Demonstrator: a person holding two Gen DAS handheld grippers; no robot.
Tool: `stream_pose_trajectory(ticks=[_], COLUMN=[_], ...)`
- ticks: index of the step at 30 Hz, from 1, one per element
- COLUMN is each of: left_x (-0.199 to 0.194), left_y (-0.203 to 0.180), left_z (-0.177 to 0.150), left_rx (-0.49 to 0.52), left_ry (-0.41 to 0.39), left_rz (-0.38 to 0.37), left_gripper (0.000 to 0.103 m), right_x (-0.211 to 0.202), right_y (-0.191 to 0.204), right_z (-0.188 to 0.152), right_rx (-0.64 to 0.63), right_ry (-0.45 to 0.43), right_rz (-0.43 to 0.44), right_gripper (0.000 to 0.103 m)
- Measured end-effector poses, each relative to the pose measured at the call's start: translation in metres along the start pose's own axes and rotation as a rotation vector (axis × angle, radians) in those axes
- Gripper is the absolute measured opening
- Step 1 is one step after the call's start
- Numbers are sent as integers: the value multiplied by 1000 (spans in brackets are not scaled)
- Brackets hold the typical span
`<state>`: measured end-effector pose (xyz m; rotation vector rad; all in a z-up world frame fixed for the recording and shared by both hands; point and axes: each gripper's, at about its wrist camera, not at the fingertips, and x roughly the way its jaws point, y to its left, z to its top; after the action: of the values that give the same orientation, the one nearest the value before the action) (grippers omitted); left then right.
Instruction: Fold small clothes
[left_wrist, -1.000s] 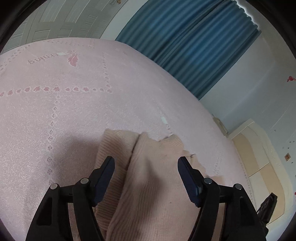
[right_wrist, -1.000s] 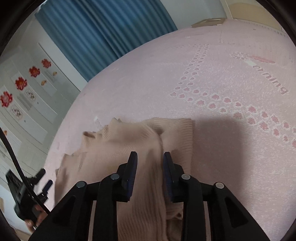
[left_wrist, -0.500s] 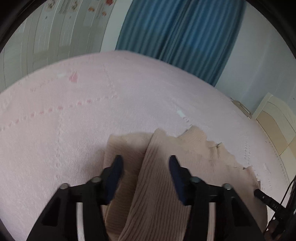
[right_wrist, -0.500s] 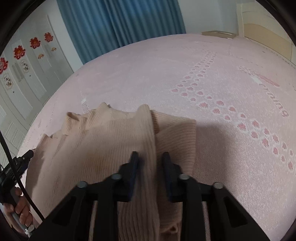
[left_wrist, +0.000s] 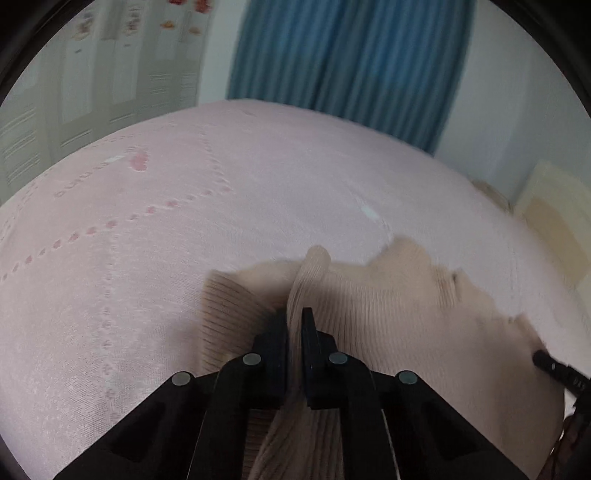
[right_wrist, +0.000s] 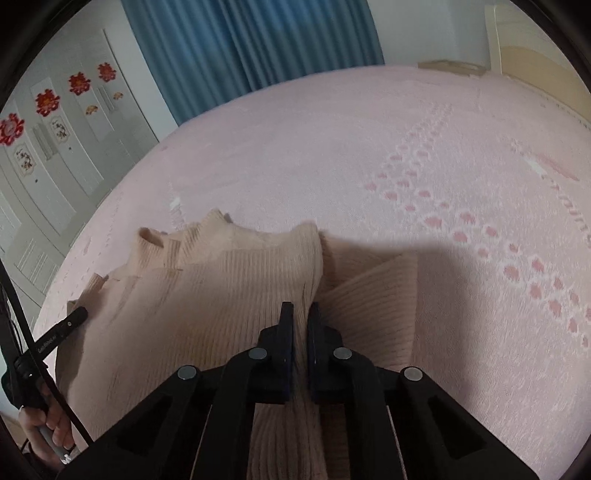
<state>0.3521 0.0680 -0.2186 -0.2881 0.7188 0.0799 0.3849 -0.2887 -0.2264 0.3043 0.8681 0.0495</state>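
A beige ribbed knit sweater (left_wrist: 406, 306) lies on the pink bedspread (left_wrist: 184, 229), its sleeves folded in over the body. My left gripper (left_wrist: 294, 317) is shut on a raised fold of the knit at the sweater's left side. In the right wrist view the same sweater (right_wrist: 207, 295) spreads to the left, collar at the far edge. My right gripper (right_wrist: 301, 314) is shut on a ridge of the fabric beside the folded sleeve (right_wrist: 376, 299). The pinched cloth stands up between both pairs of fingers.
The pink bedspread (right_wrist: 406, 155) with a paw-print pattern stretches far ahead. Blue curtains (left_wrist: 351, 62) and a white wardrobe (right_wrist: 55, 147) stand beyond the bed. A person's hand (right_wrist: 48, 424) holds the other gripper's handle at lower left.
Both pairs of jaws have closed onto the knit, the left from wide apart. Both hands rolled and shifted slightly, and the pinched folds now stand up between the fingers.
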Motion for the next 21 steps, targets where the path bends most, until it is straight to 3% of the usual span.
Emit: stream_pose_trajectory(ticks=[2,7,8,10,15,18,21], left_x=[-5,8,6,3,-3,-12,-29], left_y=[4,-1,0,1,-4,-13,-14], left_z=[0,-3,-3,-4,-7,-13,-20], left_rx=[-29,-8,-12,-23,4,70,73], left_ry=[-23,43,38,35,32,13,-5], left_rz=[11,54,48,29,29,67,57], left_gripper=[7,11,12,13,27,32,43], right_x=[-5,21,19,12,-13,-28,-44], right_y=[-4,-15,-18,-20,-26,-27,-25], right_z=[5,0,1,5,8,3,-11], right_rx=[37,99,116,129,145,135,105], right_ry=[-20,91,81,79,31,12,-4], right_rz=[41,36,53,92,126,128,109], right_gripper=[6,7,7,13,29,29,30])
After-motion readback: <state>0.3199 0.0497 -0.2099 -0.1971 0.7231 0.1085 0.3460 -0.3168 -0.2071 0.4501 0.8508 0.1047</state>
